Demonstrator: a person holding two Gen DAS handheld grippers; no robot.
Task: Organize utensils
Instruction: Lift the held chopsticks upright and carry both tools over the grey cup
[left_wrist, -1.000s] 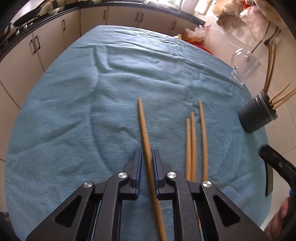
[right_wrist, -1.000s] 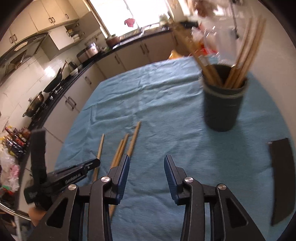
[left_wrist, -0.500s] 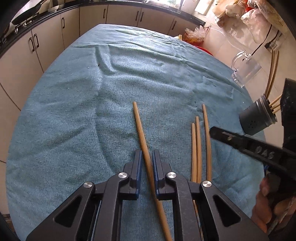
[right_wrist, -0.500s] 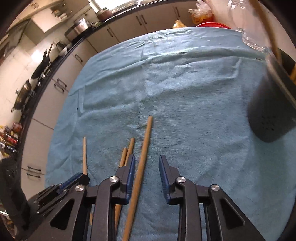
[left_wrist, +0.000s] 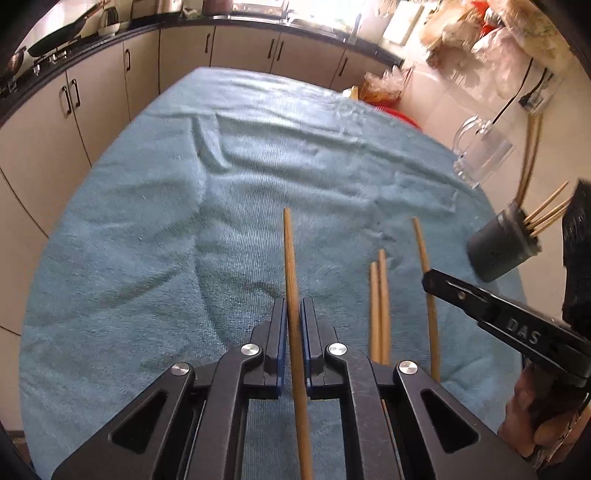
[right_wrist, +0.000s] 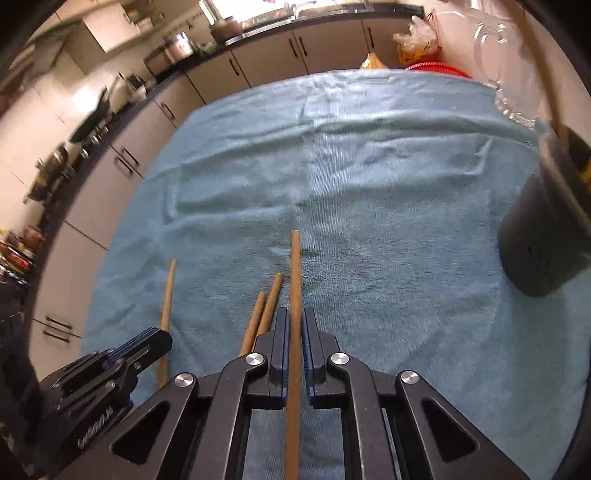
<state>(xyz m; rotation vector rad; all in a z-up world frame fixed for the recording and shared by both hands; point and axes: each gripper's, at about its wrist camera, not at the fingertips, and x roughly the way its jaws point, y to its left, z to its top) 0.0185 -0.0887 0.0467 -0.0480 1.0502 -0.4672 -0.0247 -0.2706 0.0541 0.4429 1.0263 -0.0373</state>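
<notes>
My left claw (left_wrist: 293, 314) is pinched on a chopstick (left_wrist: 290, 266), which runs straight out between the pads over the blue towel (left_wrist: 147, 221). My right claw (right_wrist: 294, 325) is likewise clamped on its own stick (right_wrist: 295, 266), the outermost of the group. A pair (left_wrist: 380, 295) lies side by side on the towel between the two held ones, touching or nearly so. The holder (left_wrist: 498, 251) sits at the towel's right edge with more sticks in it, and a glass mug (left_wrist: 484, 155) stands beyond it.
</notes>
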